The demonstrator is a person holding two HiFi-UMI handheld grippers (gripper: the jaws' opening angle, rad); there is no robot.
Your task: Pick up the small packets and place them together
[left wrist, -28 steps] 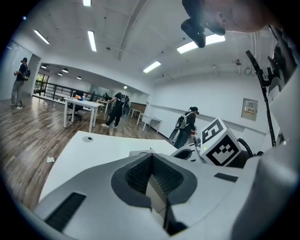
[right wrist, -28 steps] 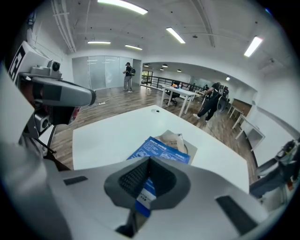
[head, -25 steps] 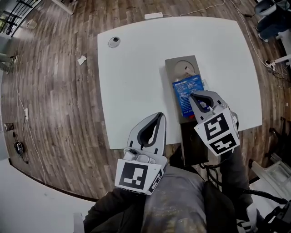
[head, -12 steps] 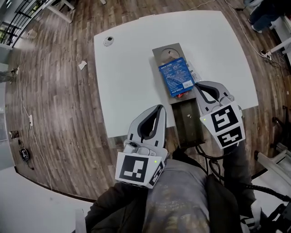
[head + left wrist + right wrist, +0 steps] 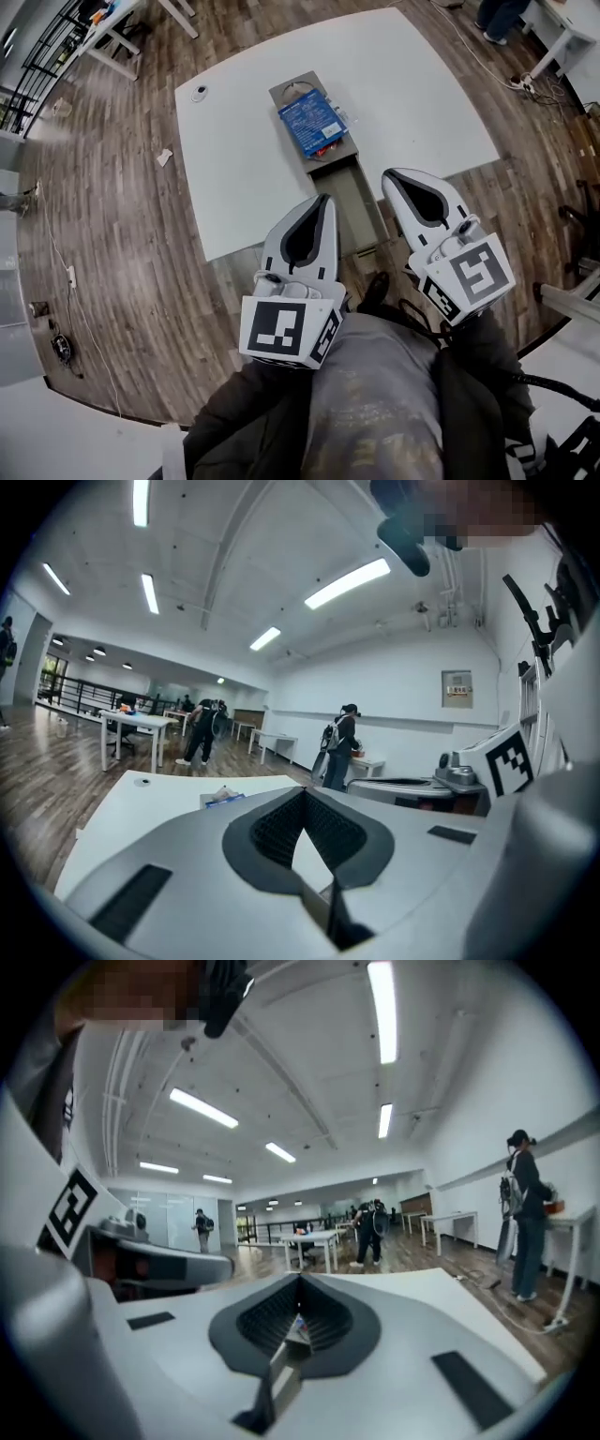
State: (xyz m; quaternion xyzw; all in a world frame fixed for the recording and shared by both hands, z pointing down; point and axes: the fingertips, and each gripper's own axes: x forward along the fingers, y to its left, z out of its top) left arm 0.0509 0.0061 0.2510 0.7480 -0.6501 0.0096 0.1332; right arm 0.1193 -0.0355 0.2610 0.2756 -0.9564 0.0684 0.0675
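Both grippers have pulled back off the table (image 5: 422, 84) since a sec ago, when the R gripper (image 5: 389, 176) sat over the blue packet (image 5: 312, 127). It now hangs past the table's near edge, jaws shut tight w/ nothing btwn them. The L gripper (image 5: 322, 202) sits beside it at that same edge, jaws also closed & empty. The blue packet lies on the far end of a grey tray (image 5: 354, 197) mid-table, well apart from both grippers. The tray's near end sticks out past the near edge. Something red shows under the packet's near side; can't tell what. A small round object (image 5: 199, 92) sits by the far-left corner.
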